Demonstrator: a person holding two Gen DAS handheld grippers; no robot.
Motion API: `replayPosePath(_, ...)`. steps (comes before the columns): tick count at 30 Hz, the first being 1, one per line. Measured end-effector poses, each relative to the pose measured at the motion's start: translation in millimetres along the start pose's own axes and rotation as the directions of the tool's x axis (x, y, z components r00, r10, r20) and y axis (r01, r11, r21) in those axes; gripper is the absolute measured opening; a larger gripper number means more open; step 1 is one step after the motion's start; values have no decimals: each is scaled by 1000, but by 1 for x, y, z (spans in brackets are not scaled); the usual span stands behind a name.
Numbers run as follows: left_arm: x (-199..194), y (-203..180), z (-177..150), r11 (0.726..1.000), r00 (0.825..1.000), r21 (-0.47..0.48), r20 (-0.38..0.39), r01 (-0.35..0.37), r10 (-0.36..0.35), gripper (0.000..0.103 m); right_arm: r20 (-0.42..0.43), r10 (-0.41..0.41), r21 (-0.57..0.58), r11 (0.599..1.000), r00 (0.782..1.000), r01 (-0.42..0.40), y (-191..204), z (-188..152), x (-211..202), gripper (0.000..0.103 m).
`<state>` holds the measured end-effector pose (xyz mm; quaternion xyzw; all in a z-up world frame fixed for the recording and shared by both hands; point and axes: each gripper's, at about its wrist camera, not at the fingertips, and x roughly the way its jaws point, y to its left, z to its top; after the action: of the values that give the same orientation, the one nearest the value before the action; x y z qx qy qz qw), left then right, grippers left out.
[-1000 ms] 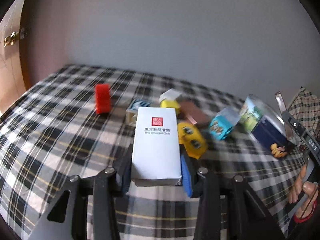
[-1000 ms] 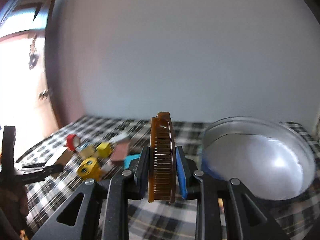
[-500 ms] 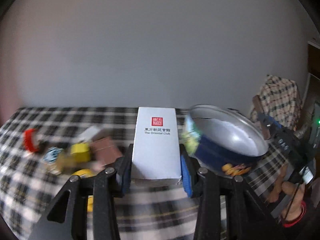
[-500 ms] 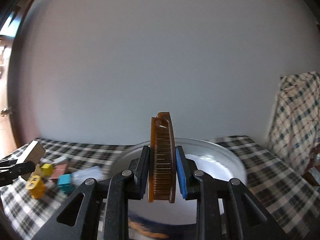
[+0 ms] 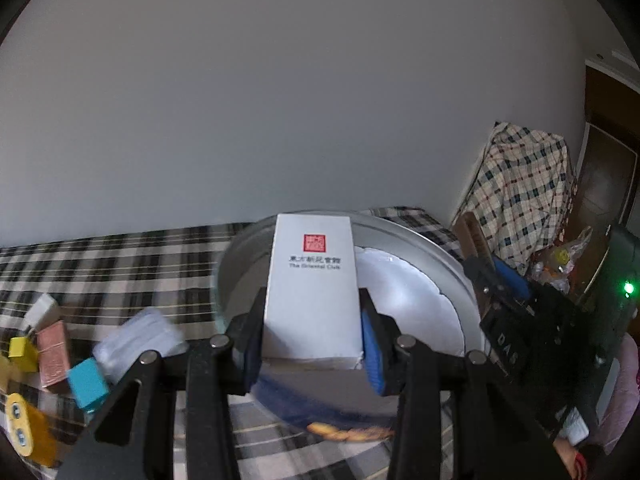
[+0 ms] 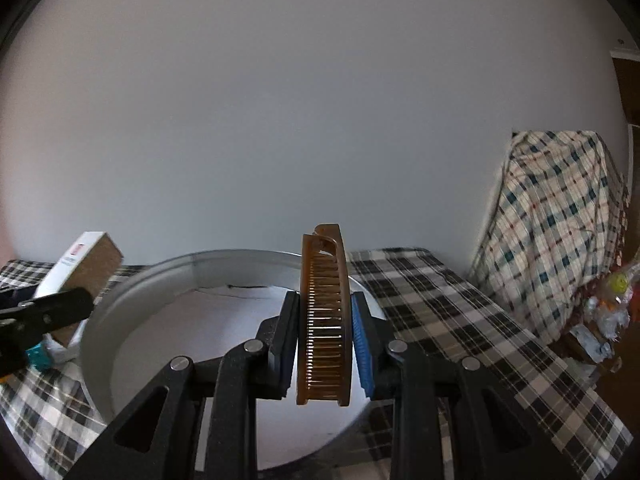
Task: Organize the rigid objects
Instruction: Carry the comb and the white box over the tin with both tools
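Observation:
My left gripper (image 5: 312,312) is shut on a white box (image 5: 312,292) with a red seal, held just over the near rim of a round metal tin (image 5: 424,240) with a white lining. My right gripper (image 6: 325,320) is shut on a brown comb (image 6: 325,312), upright above the same tin (image 6: 132,292). In the right wrist view the white box (image 6: 80,264) and the left gripper's finger (image 6: 48,308) show at the left edge. In the left wrist view the right gripper (image 5: 496,280) with the comb (image 5: 474,236) stands at the tin's right side.
Small blocks lie on the plaid cloth (image 5: 120,256) at the left: a yellow toy (image 5: 28,428), a teal block (image 5: 86,382), a brown block (image 5: 52,350), a white packet (image 5: 140,336). A plaid-draped thing (image 6: 560,220) stands at the right, beside the wall.
Both grippers swung right from the scattered blocks to the tin. The left, still holding the box, now has the tin right in front. The right, with the comb, hangs over the tin's inside.

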<state>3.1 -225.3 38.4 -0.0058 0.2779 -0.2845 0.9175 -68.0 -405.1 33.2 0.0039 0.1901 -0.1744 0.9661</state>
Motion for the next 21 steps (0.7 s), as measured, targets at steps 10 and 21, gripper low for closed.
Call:
replayPosePath(10,41,-24,-5,1000,998,31,-64,2,0,40,-86,22,39,999,996,-18,-15,-4,23,28)
replayPosePath(21,53,-26,-13,996,995,81,-82,-48,54,40,-112,46,36,998,993,-42,-10,-5,26,28)
